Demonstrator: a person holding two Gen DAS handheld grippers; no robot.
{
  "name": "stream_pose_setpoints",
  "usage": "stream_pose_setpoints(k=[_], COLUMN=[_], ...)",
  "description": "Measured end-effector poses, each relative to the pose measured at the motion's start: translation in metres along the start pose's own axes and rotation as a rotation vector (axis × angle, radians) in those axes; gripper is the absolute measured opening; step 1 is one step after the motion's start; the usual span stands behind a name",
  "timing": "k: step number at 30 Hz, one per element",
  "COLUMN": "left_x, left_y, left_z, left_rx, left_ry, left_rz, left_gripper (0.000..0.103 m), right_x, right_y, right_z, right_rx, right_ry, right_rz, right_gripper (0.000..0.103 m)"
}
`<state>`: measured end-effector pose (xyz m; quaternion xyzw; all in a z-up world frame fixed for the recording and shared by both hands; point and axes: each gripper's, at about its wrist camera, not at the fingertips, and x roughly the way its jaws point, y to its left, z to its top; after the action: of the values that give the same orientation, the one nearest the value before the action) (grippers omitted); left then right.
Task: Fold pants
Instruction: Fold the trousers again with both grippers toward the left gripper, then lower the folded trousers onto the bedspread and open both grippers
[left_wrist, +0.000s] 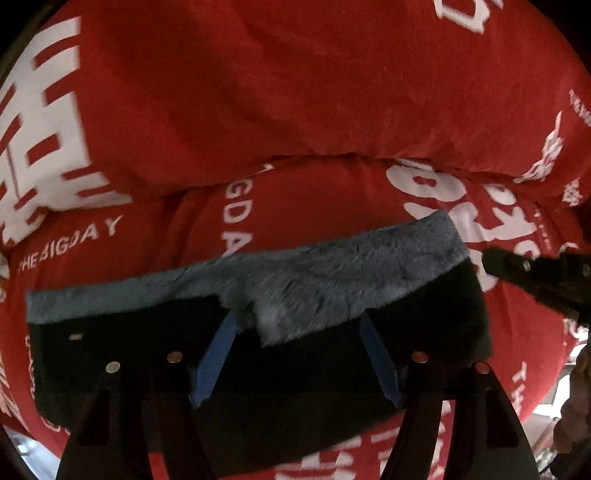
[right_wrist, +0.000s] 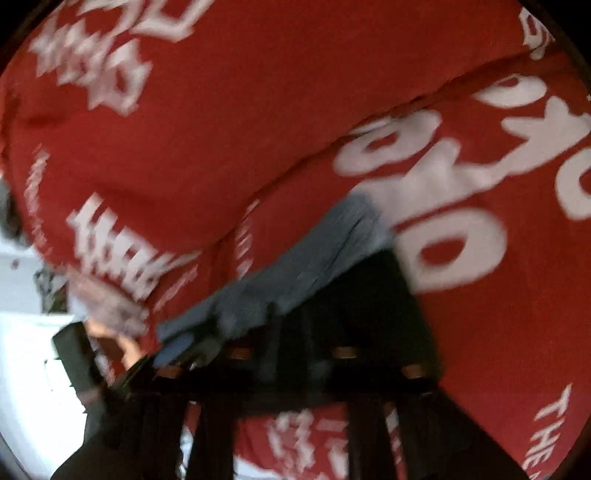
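Note:
The pants (left_wrist: 295, 369) lie folded into a black rectangle on the bed, with a band of grey fleece lining (left_wrist: 332, 273) turned out along the far edge. My left gripper (left_wrist: 298, 321) hangs right above them, open, its blue pads (left_wrist: 214, 358) wide apart and pressing on nothing. My right gripper (left_wrist: 495, 258) comes in from the right, its tip just off the pants' far right corner. Its fingers look shut with no cloth seen in them. The right wrist view is blurred: the right gripper (right_wrist: 291, 328) is a dark mass over the pants (right_wrist: 362, 306).
A red quilt (left_wrist: 295, 92) with large white print covers the bed, and a thick rolled fold of it (left_wrist: 332, 155) runs just behind the pants. A hand (right_wrist: 110, 310) shows at the left of the right wrist view. Bright floor (right_wrist: 26, 369) lies beyond the bed's edge.

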<state>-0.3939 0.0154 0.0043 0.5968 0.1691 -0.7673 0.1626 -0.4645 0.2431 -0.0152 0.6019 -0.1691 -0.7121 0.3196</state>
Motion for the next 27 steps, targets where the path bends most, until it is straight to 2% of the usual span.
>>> stream_pose_setpoints(k=[2, 4, 5, 6, 7, 8, 12, 16, 22, 23, 25, 27], left_x=[0.019, 0.044, 0.049, 0.047, 0.045, 0.044, 0.03, 0.009, -0.007, -0.008, -0.011, -0.014], left_y=[-0.004, 0.001, 0.005, 0.01, 0.016, 0.019, 0.032, 0.057, 0.101, 0.109, 0.125, 0.136], left_z=[-0.001, -0.01, -0.017, -0.022, -0.027, -0.03, -0.04, -0.053, -0.079, -0.084, -0.096, -0.105], left_rx=[-0.001, -0.005, -0.014, -0.032, -0.04, -0.037, -0.023, -0.059, -0.12, -0.131, -0.161, -0.189], left_ry=[0.035, 0.106, 0.124, 0.108, 0.102, 0.112, 0.124, 0.107, 0.119, 0.124, 0.142, 0.147], left_rz=[0.045, 0.103, 0.101, 0.092, 0.085, 0.078, 0.086, 0.102, 0.149, 0.155, 0.166, 0.166], left_gripper=[0.071, 0.071, 0.075, 0.081, 0.082, 0.082, 0.082, 0.082, 0.082, 0.082, 0.082, 0.082], right_x=[0.023, 0.048, 0.062, 0.062, 0.06, 0.06, 0.062, 0.07, 0.101, 0.106, 0.127, 0.148], right_y=[0.0, -0.005, -0.005, -0.01, -0.005, 0.0, 0.013, 0.035, 0.092, 0.099, 0.116, 0.127], right_z=[0.012, 0.013, 0.009, 0.004, -0.002, -0.007, -0.022, -0.035, -0.038, -0.038, -0.042, -0.056], right_rx=[-0.028, -0.047, -0.069, -0.092, -0.127, -0.158, -0.24, -0.251, -0.298, -0.303, -0.325, -0.346], right_ry=[0.019, 0.071, 0.1, 0.096, 0.068, 0.076, 0.141, 0.181, 0.123, 0.114, 0.118, 0.181], right_rz=[-0.061, -0.096, -0.132, -0.149, -0.167, -0.174, -0.185, -0.162, -0.126, -0.123, -0.15, -0.175], right_gripper=[0.009, 0.009, 0.008, 0.008, 0.008, 0.009, 0.009, 0.01, 0.01, 0.011, 0.02, 0.032])
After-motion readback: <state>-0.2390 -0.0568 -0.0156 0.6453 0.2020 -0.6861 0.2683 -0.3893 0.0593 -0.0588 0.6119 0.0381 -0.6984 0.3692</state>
